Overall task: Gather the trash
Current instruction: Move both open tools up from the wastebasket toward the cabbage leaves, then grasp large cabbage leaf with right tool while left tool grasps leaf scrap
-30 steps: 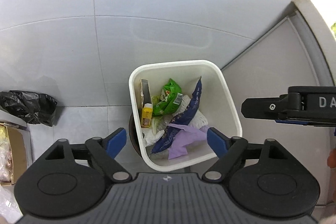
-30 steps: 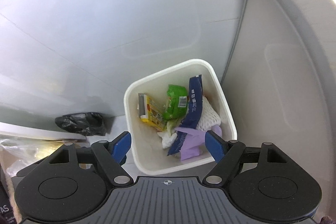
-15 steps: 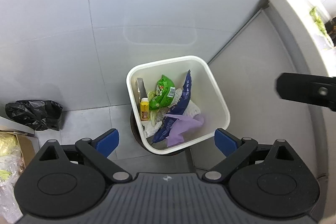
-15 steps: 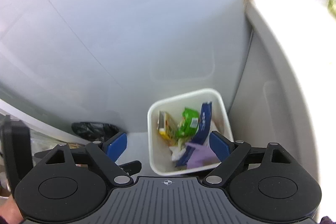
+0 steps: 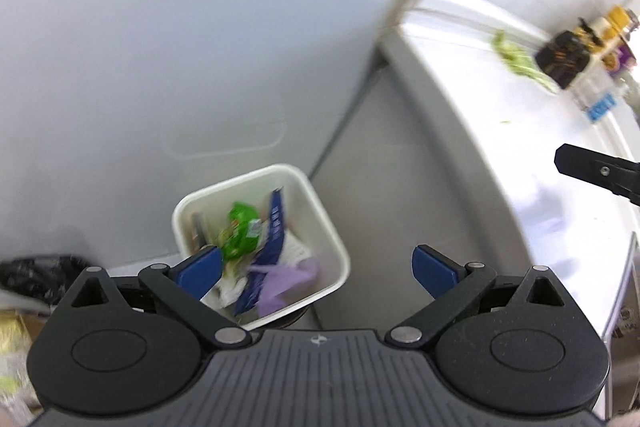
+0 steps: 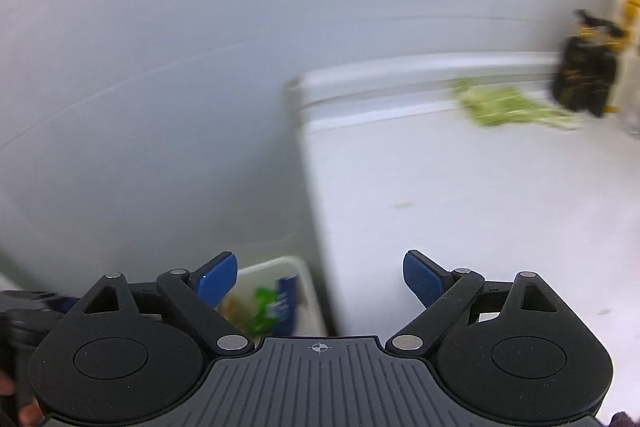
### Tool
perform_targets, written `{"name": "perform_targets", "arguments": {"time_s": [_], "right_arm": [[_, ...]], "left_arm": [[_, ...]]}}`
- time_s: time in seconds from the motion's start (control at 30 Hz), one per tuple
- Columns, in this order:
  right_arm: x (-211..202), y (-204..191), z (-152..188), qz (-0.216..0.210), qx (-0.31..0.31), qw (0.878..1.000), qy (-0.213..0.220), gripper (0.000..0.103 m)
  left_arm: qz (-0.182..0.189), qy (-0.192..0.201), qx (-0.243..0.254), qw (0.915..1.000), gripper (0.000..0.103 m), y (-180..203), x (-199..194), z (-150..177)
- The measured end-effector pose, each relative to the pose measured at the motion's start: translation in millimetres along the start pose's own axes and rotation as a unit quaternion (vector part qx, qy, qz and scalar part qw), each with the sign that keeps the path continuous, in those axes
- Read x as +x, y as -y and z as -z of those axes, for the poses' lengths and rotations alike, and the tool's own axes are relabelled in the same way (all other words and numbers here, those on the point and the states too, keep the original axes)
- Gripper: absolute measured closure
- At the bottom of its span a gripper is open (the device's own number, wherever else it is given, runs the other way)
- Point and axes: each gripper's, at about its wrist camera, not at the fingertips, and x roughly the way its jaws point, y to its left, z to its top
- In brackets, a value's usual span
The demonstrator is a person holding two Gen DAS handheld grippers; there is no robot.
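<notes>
A white trash bin [image 5: 320,211] stands on the floor against the wall, holding green, blue and purple wrappers. It also shows low in the right wrist view [image 6: 280,267]. My left gripper [image 5: 318,267] is open and empty, high above the bin. My right gripper [image 6: 320,273] is open and empty, raised over the white counter's [image 6: 480,207] left edge. Green vegetable scraps [image 6: 508,107] lie at the counter's back, also in the left wrist view [image 5: 516,57]. Part of the right gripper [image 5: 600,173] shows at the right in the left wrist view.
A black bag [image 6: 584,75] and bottles [image 5: 616,27] stand at the counter's far right. A black plastic bag [image 5: 36,275] lies on the floor left of the bin. The counter's grey side panel [image 5: 400,207] stands right of the bin.
Both grippers have risen away from the bin and swung right toward the counter. The bin looks smaller and lower in both views. The counter top has come into view.
</notes>
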Motion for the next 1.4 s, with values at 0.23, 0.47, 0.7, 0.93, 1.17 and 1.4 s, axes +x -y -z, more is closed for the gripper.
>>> {"name": "perform_targets", "arguments": {"time_s": [0.23,0.47,0.7,0.93,1.17,1.4], "right_arm": [[-7.0,75.5,-5.6,0.037,-0.045,0.998,0.010,0.010],[15.9,146.2,-27.9,0.069,-0.128,0.989,0.001,0.010],[63.9,194.9,-67.4,0.058,-0.154,0.986,-0.004,0.010],[114.5,217.3,-104.6,0.031,-0.194,0.980,-0.003,0.011],[146.5,242.4,-117.8,-0.009,-0.209,0.977,-0.026,0.013],[162.2,263.7,-124.4,-0.060,-0.196,0.978,-0.041,0.017]], "left_arm": [[0.036,0.005,0.031,0.9989,0.002,47.1,3.1,-30.4],[0.056,0.007,0.056,0.9968,0.002,101.2,20.4,-63.6],[0.073,0.030,0.080,0.9937,0.002,157.8,44.1,-87.2],[0.065,0.022,0.072,0.9950,0.003,173.4,62.1,-91.0],[0.045,0.024,0.063,0.9967,0.003,175.4,71.6,-101.7],[0.033,0.035,0.056,0.9973,0.003,180.4,79.0,-108.8]]}}
